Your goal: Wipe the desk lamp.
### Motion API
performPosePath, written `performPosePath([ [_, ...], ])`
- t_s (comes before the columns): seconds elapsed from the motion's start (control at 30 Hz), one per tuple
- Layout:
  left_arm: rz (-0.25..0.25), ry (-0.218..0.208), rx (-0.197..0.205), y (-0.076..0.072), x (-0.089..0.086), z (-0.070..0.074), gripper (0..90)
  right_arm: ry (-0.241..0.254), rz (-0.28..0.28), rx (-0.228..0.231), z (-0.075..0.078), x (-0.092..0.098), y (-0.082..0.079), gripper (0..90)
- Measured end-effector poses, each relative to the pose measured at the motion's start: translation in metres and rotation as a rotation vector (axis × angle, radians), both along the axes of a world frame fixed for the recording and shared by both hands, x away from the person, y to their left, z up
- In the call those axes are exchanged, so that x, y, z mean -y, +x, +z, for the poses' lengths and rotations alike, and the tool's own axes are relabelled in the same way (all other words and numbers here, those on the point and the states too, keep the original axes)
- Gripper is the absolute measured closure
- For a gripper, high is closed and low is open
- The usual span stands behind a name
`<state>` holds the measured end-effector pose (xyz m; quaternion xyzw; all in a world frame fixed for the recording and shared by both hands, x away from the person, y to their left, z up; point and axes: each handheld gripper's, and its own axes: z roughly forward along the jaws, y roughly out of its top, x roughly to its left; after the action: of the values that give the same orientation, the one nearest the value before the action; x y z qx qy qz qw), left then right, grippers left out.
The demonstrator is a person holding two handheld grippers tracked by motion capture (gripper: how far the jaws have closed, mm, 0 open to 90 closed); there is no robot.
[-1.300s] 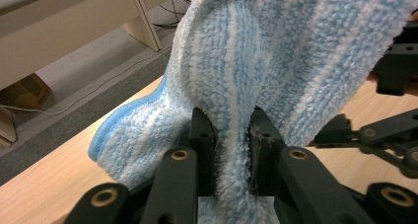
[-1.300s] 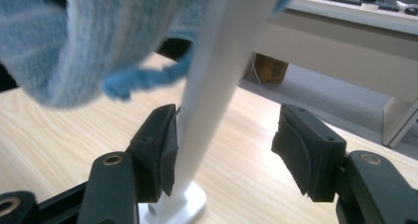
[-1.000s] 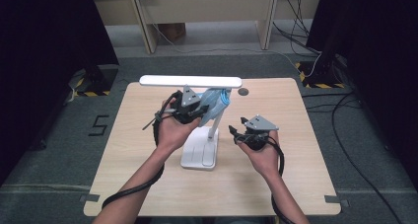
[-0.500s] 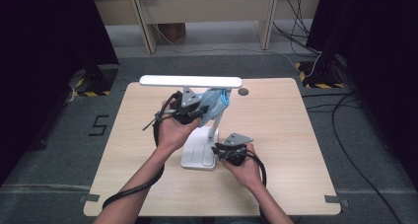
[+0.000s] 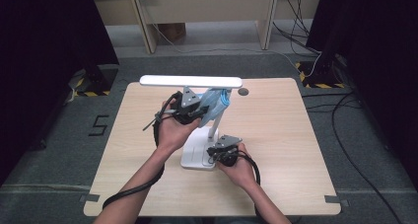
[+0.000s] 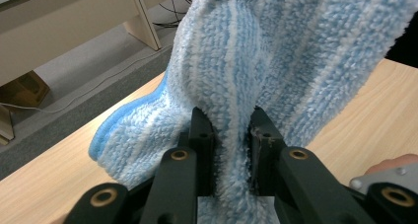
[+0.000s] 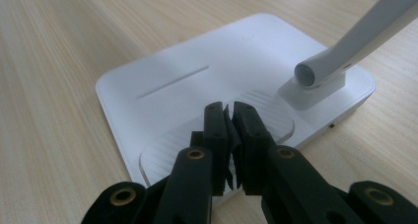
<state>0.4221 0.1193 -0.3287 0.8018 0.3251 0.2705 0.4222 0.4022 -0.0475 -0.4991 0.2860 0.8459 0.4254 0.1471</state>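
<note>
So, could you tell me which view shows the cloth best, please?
The left gripper view: the blue striped cloth is close up, its pile clear, pinched between the left gripper's jaws. The high view shows it small, bunched by the lamp's stem. The right gripper view looks at the lamp base instead.

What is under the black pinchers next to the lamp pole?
The right gripper hangs, jaws nearly together, over the white lamp base, above its ridged oval patch. The jaws hide part of that patch.
</note>
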Motion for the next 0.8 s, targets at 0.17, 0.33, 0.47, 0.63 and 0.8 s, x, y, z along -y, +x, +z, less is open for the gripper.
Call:
performPosePath([
  [0.17,-0.003,0.006,0.0,0.0001,0.0003,0.0002,75.6,-0.031,0.014,0.002,-0.0022,-0.0036,-0.0003,87.3],
  [0.33,-0.001,0.011,0.0,0.0005,0.001,-0.0005,75.7,-0.029,0.016,-0.007,-0.0021,-0.003,0.0002,89.3],
  [0.47,0.0,0.003,0.001,0.0006,0.0023,-0.0019,75.6,-0.024,0.015,-0.009,-0.0026,-0.0022,0.0,90.0],
  [0.63,-0.001,0.01,0.001,0.0007,0.002,-0.0048,75.7,-0.023,0.017,-0.012,-0.0024,-0.0016,0.0007,90.0],
  [0.8,-0.006,0.015,-0.003,0.0004,0.0036,-0.0092,75.7,-0.014,0.014,-0.014,-0.0031,-0.0015,0.0005,90.0],
])
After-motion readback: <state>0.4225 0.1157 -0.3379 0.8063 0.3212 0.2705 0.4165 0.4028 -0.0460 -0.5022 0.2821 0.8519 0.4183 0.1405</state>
